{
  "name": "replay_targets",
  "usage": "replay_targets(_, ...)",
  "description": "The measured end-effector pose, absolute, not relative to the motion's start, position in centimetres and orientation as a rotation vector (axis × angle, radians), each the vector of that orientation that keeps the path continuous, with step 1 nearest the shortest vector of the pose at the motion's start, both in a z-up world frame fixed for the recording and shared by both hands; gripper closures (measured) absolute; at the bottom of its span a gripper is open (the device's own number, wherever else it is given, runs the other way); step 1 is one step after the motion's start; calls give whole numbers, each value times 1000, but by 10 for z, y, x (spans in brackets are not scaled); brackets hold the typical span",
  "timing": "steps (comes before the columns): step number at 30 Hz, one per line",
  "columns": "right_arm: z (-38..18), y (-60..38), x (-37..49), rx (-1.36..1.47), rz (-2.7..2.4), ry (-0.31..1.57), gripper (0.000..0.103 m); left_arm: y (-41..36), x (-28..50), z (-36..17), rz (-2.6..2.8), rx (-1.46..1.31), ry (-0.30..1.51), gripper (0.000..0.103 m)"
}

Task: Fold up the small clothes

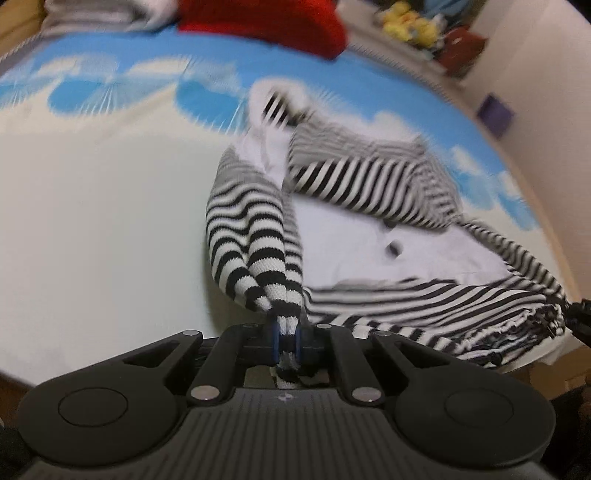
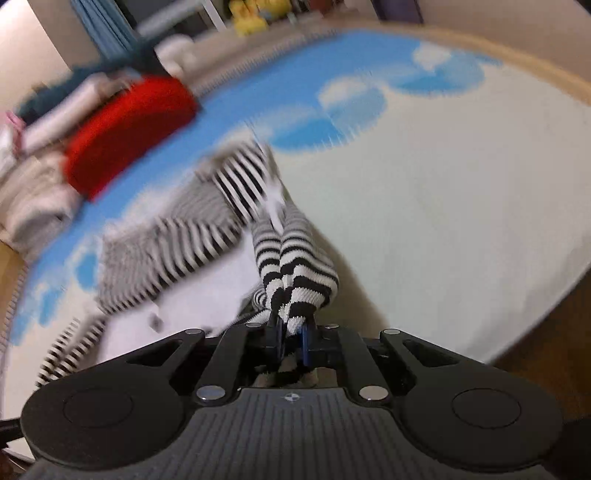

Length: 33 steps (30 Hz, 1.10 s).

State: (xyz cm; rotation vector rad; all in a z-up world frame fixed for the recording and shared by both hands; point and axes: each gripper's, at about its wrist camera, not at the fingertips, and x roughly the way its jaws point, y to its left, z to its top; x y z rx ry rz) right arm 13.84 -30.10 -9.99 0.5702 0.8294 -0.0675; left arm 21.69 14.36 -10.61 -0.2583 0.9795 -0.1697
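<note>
A black-and-white striped garment (image 1: 369, 177) with a white inner part lies on a bed sheet printed with blue sky and white clouds (image 1: 92, 206). My left gripper (image 1: 287, 341) is shut on a bunched striped edge of it, and the cloth rises in folds from the jaws. In the right wrist view the same striped garment (image 2: 192, 236) stretches away to the left. My right gripper (image 2: 291, 341) is shut on another bunched striped edge. Both pinched edges hang lifted off the sheet.
A red folded cloth (image 1: 266, 26) and a grey-white pile (image 1: 103, 14) sit at the far side of the bed; the red cloth (image 2: 129, 133) is at left in the right wrist view. Yellow toys (image 1: 406, 22) stand on a shelf beyond. A wooden floor (image 2: 546, 332) shows past the bed's edge.
</note>
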Motion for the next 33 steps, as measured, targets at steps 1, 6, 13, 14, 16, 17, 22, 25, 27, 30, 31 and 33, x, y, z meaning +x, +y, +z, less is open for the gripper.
replay_targets(1, -89, -304, 135, 584, -48, 794, 95, 146, 214, -95, -186, -264, 960, 96)
replay_targets(6, -36, -318, 101, 610, 50, 700, 95, 163, 183, -36, -268, -319, 935, 96)
replay_targets(13, 2, -335, 54, 687, 85, 710, 95, 179, 180, -11, -343, -471, 992, 96)
replay_targets(14, -1, -335, 64, 692, 78, 724, 95, 181, 195, -19, -339, -478, 1009, 96)
replay_targets(16, -15, -334, 101, 691, 72, 762, 95, 181, 243, -39, -289, -480, 1053, 96)
replay_targets(17, -22, -335, 127, 690, 66, 785, 95, 183, 271, -51, -270, -501, 1075, 96)
replay_targets(22, -65, -343, 282, 698, 34, 836, 86, 214, 413, -122, -138, -795, 1206, 82)
replay_targets(25, -82, -358, 321, 714, -112, 815, 80, 218, 430, -116, -158, -759, 1050, 48)
replay_targets(27, -89, -358, 321, 650, -94, 739, 71, 207, 425, -109, -148, -626, 1020, 35)
replay_targets(30, -115, -349, 321, 611, -87, 861, 63, 183, 425, -105, -222, -411, 1015, 35)
replay_targets(31, -118, -344, 322, 618, -48, 858, 63, 174, 423, -107, -266, -361, 1013, 35)
replay_targets(33, -123, -327, 324, 545, 27, 853, 58, 156, 418, -116, -349, -261, 1032, 35)
